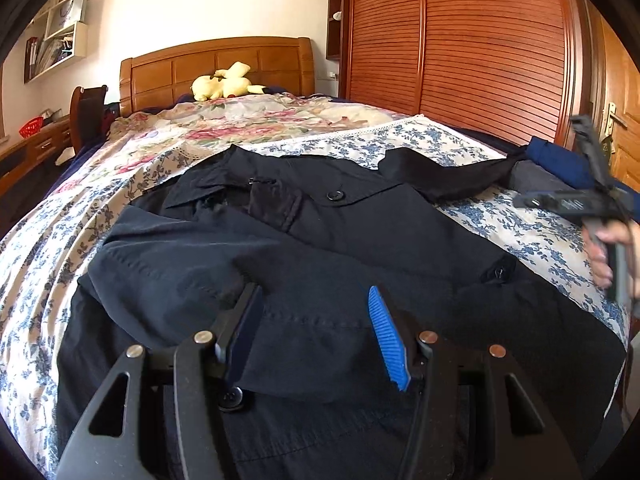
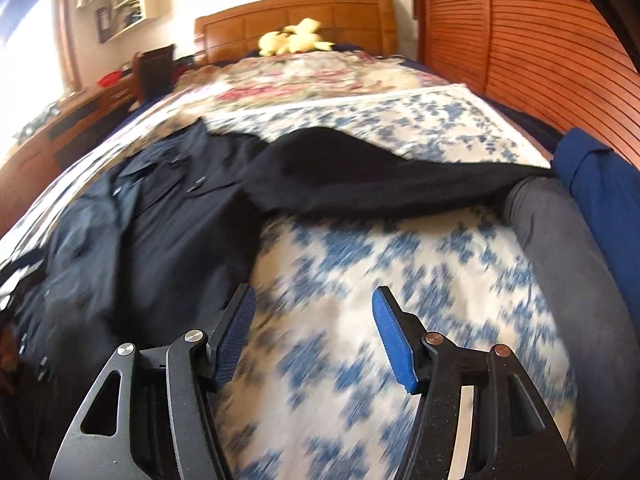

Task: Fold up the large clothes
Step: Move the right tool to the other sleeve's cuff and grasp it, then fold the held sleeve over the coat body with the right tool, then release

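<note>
Left wrist view showed the left gripper (image 1: 316, 320) spread wide over a dark jacket (image 1: 320, 248), its blue pads (image 1: 388, 340) clear of the cloth and gripping nothing. The jacket lay flat across the near end of the bed (image 1: 520, 236), collar toward the headboard (image 1: 216, 72), one sleeve (image 1: 448, 176) stretched toward the bed's right edge. There a grey garment (image 2: 568, 264) and a blue garment (image 2: 600, 192) lay side by side. The right gripper (image 2: 314, 336) was also wide apart and empty, above the blue-flowered sheet (image 2: 360, 280) just right of the jacket; that view was blurred.

A red basket (image 1: 31, 126) sat on the wooden desk (image 1: 36, 148) left of the bed; its contents could not be made out. Wall shelves (image 1: 60, 36) above held books and papers. A yellow plush toy (image 1: 224, 82) rested by the headboard on a pink-flowered quilt (image 1: 240, 120). A slatted wooden wardrobe (image 1: 460, 40) stood along the bed's right side. No writing was readable.
</note>
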`<state>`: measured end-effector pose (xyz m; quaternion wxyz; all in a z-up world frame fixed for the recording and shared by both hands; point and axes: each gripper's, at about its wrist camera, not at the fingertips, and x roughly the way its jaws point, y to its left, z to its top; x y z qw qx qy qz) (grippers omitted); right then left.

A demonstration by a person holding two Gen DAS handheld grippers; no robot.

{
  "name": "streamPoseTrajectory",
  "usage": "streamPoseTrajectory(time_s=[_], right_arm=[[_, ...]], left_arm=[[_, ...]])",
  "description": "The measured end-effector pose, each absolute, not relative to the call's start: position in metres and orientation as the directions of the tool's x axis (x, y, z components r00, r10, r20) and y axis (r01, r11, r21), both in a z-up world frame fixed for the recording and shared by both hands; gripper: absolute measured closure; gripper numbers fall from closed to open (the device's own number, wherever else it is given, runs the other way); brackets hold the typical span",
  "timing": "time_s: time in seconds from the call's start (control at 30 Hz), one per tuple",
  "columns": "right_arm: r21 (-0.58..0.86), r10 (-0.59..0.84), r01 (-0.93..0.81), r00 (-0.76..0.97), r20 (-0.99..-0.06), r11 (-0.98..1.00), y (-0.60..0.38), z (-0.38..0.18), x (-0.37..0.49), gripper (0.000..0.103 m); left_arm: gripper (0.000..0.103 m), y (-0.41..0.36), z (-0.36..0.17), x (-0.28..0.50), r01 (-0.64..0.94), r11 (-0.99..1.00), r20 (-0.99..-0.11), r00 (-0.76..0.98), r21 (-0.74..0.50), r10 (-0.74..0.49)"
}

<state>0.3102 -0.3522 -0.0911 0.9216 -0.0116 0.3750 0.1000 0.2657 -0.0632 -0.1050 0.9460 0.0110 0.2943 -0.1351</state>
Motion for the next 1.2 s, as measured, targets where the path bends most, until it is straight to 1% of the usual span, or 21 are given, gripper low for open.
streamPoseTrajectory(time_s=[0.1, 0.3, 0.4, 0.57, 0.67, 0.7, 0.73, 0.83, 0.9, 0.97, 1.07, 1.2], right_arm=[[0.072, 0.168, -0.165, 0.695, -0.699, 0.984, -0.362, -0.093, 0.339, 0.041], [0.062, 0.073, -0.041, 0.686, -0.724, 0.997, -0.383, -0.102, 0.389, 0.041], [0.099, 0.069, 0.008, 0.662, -0.746, 0.995, -0.394, -0.107, 0.406, 0.041], [0.117, 0.048, 0.066, 0.638, -0.768, 0.991, -0.404, -0.113, 0.429, 0.042], [0.104, 0.027, 0.089, 0.616, -0.787, 0.991, -0.406, -0.119, 0.442, 0.065], [0.108, 0.036, 0.081, 0.613, -0.790, 0.991, -0.405, -0.120, 0.445, 0.088], [0.096, 0.033, 0.072, 0.608, -0.793, 0.993, -0.402, -0.119, 0.447, 0.096], [0.042, 0.012, 0.032, 0.646, -0.764, 0.999, -0.389, -0.107, 0.444, 0.100], [0.016, 0.024, -0.018, 0.701, -0.713, 1.000, -0.374, -0.086, 0.433, 0.100], [0.014, 0.072, -0.084, 0.738, -0.671, 0.996, -0.356, -0.065, 0.421, 0.101], [0.011, 0.184, -0.227, 0.759, -0.624, 0.974, -0.316, -0.032, 0.396, 0.101], [0.039, 0.305, -0.358, 0.727, -0.615, 0.933, -0.269, -0.019, 0.362, 0.101]], left_arm=[[0.049, -0.064, -0.107, 0.263, 0.272, 0.960, -0.553, 0.791, -0.063, -0.261], [0.049, -0.067, -0.109, 0.260, 0.283, 0.958, -0.557, 0.789, -0.044, -0.259], [0.049, -0.068, -0.108, 0.257, 0.291, 0.956, -0.552, 0.791, -0.042, -0.265], [0.049, -0.072, -0.109, 0.256, 0.297, 0.955, -0.554, 0.792, -0.020, -0.258], [0.049, -0.076, -0.110, 0.254, 0.299, 0.954, -0.552, 0.796, -0.001, -0.250], [0.049, -0.076, -0.110, 0.254, 0.300, 0.954, -0.551, 0.797, 0.004, -0.248], [0.049, -0.077, -0.110, 0.253, 0.300, 0.954, -0.550, 0.798, 0.007, -0.247], [0.049, -0.078, -0.109, 0.252, 0.302, 0.953, -0.549, 0.799, 0.010, -0.247], [0.049, -0.077, -0.110, 0.252, 0.302, 0.953, -0.549, 0.799, 0.010, -0.247], [0.049, -0.077, -0.110, 0.252, 0.301, 0.953, -0.549, 0.799, 0.009, -0.247], [0.049, -0.077, -0.110, 0.251, 0.299, 0.954, -0.548, 0.799, 0.005, -0.247], [0.049, -0.076, -0.110, 0.251, 0.296, 0.955, -0.550, 0.798, -0.001, -0.247]])
